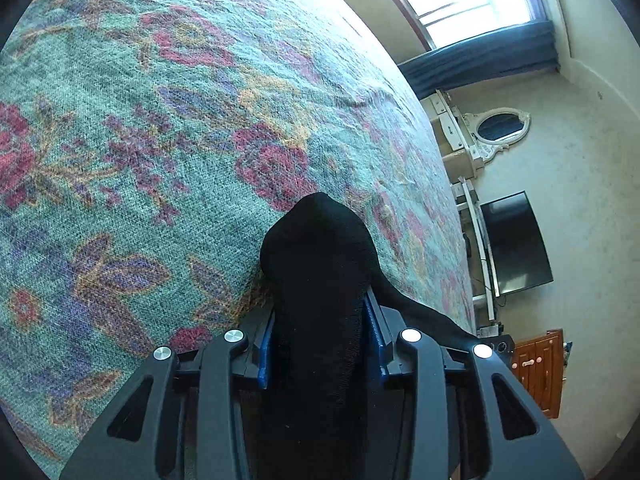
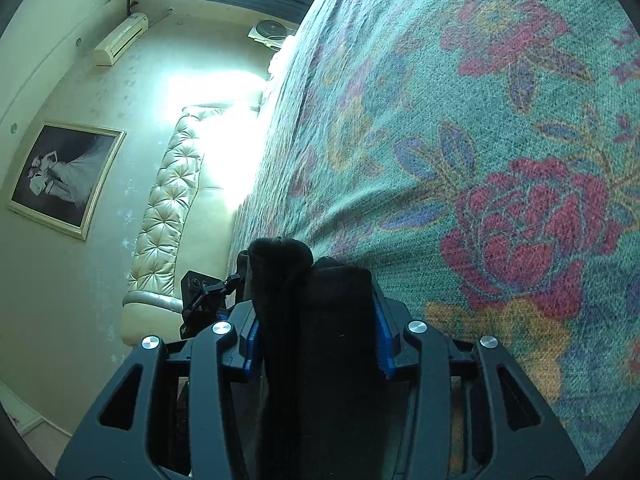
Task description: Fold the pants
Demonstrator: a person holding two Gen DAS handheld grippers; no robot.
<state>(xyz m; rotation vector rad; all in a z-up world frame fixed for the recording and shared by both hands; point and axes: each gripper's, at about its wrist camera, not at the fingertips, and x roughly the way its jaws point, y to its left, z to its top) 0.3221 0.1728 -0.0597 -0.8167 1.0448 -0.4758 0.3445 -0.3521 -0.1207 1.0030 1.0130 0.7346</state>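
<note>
The black pants are bunched between the blue pads of my left gripper, which is shut on them above the floral bedspread. A strip of the black fabric trails off to the right. In the right wrist view my right gripper is shut on another thick bunch of the black pants over the same bedspread. The other gripper's black body shows just to its left. The rest of the pants is hidden under the grippers.
The bedspread edge runs past a window with blue curtain, a dark TV, a white mirror and a wooden cabinet. A tufted cream headboard, framed photo and air conditioner show beside the bed.
</note>
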